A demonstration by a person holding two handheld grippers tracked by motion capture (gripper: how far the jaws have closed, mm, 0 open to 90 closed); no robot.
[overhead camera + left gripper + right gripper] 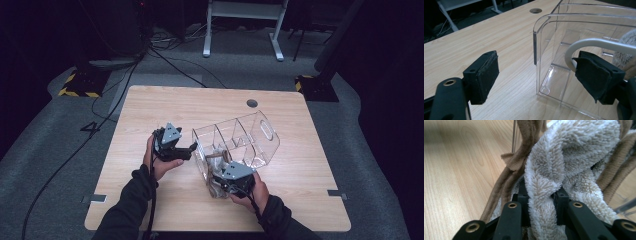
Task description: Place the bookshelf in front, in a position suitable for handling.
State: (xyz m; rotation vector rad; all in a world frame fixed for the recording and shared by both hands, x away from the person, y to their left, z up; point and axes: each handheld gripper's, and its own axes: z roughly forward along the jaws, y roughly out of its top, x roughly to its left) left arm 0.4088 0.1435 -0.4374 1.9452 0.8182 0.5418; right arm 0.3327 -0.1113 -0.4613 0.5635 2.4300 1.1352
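Observation:
A clear plastic organizer (250,135) with several compartments and a cut-out handle stands mid-table. My left gripper (189,149) is at its left end and is open wide (537,60). The organizer's near corner wall (535,42) rises between its pads (484,75) without touching them. A pale curved band (594,43) arches inside the box by the right pad. My right gripper (220,182) reaches into the near compartment. Its jaws (540,195) are shut on a fluffy cream cloth (564,155) with brown ribbed edging (524,152).
The wooden table (150,110) has a round cable hole (252,103) at its back edge. On the floor behind are cables, a stand base with yellow-black tape (80,85) and white frame legs (240,30). Bare wood lies left of the organizer.

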